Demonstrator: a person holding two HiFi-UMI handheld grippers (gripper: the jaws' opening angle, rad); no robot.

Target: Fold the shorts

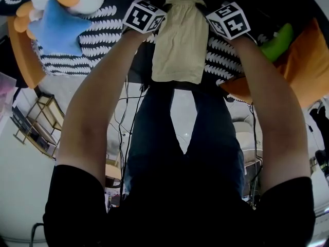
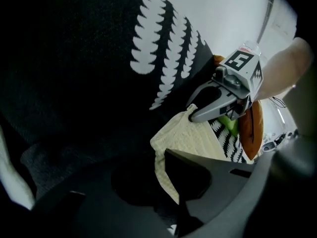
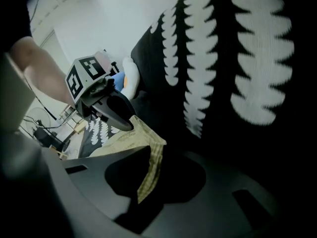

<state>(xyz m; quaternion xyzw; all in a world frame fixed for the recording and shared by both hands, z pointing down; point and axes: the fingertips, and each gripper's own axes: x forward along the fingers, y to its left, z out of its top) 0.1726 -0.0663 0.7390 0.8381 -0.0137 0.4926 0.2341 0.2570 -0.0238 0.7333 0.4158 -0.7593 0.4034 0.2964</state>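
Jaws on left gripper (image 1: pixel 161 12) and right gripper (image 1: pixel 205 10) both clamp far corners of beige shorts (image 1: pixel 180 40), which drape over black-and-white cover (image 1: pixel 103 40).

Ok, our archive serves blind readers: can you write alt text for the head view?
The left gripper and right gripper each clamp a top corner of the beige shorts, held over a black-and-white patterned blanket. A blue star plush lies at upper left.

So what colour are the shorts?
Pale yellow-beige, plain; the shorts show best in the head view.
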